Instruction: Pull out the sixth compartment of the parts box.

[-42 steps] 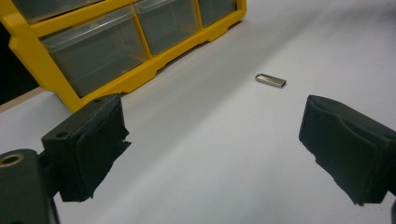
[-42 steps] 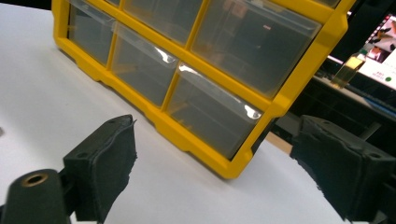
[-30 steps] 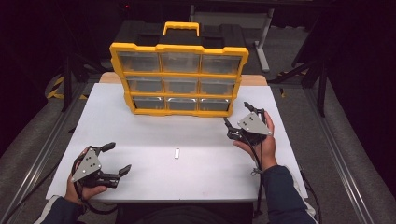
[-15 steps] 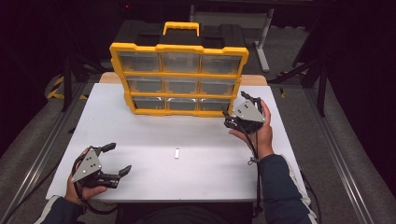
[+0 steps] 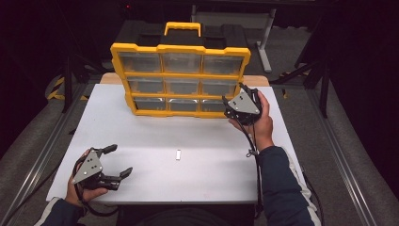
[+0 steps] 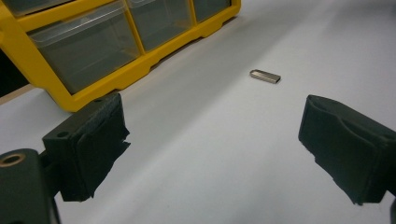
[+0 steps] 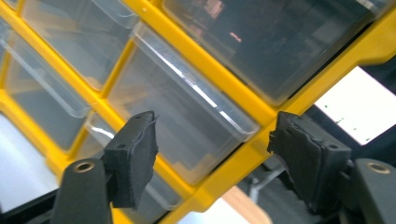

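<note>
My right hand-held gripper hovers at the lower right corner of the yellow drawer organizer, which stands upright near the far edge of the white table, its carry handle up and its long axis running across the table. In the right gripper view the jaws are spread with nothing pressed between them — they have just been closing a little — and they frame a clear plastic drawer beside the yellow outer rim, with a dark gap beyond that rim. The drawers are smooth, glossy and see-through, set three across in a matte yellow frame (the rear shell is black). My left hand-held gripper rests near the table's near left corner, jaws wide apart and gripping nothing; its pads look like rough black foam, frayed at the edges. Between the two lies a small metal USB stick — flat, silvery, rounded at one end — its long axis pointing roughly toward the organizer. Bare, smooth table surrounds it on every side, well apart from both grippers and the organizer.
</note>
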Action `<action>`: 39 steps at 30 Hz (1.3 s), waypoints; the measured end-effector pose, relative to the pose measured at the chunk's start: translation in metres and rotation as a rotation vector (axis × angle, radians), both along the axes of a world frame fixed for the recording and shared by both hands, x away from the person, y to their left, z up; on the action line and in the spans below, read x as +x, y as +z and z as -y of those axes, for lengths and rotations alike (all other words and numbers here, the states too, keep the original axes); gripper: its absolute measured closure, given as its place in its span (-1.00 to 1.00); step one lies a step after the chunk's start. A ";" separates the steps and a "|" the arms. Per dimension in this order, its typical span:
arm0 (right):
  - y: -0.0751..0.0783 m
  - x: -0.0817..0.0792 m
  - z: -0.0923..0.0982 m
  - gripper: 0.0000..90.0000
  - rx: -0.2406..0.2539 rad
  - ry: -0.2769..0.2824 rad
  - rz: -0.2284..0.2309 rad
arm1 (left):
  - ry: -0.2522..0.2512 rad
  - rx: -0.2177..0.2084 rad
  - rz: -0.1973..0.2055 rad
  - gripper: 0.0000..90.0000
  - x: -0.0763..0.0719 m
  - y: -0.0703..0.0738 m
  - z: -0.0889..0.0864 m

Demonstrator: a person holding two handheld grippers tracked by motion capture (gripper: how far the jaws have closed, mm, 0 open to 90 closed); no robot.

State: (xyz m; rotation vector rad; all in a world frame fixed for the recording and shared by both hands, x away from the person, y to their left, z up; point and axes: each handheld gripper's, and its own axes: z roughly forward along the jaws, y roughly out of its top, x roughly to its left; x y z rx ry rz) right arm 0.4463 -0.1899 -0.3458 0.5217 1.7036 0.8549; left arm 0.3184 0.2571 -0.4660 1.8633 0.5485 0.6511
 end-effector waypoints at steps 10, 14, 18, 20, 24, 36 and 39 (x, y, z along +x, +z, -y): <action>0.011 0.010 -0.009 0.22 -0.325 -0.040 0.043 | -0.004 0.017 -0.007 -0.81 0.001 -0.001 0.002; 0.009 0.012 -0.020 0.36 -0.473 -0.035 0.061 | -0.005 0.023 -0.013 -0.80 0.001 -0.002 0.002; 0.007 0.015 -0.026 0.42 -0.548 -0.048 0.070 | -0.006 0.026 -0.014 -0.80 0.001 -0.002 0.003; 0.006 0.017 -0.028 0.43 -0.588 -0.063 0.086 | -0.006 0.029 -0.016 -0.80 0.001 -0.002 0.003; 0.004 0.021 -0.030 0.48 -0.621 -0.075 0.090 | -0.011 0.030 -0.021 -0.79 0.002 -0.003 0.003; -0.002 0.031 -0.035 0.65 -0.743 -0.149 0.145 | -0.017 0.032 -0.025 -0.79 0.001 -0.003 0.003; -0.002 0.031 -0.036 0.67 -0.770 -0.150 0.145 | -0.016 0.032 -0.028 -0.79 0.002 -0.003 0.003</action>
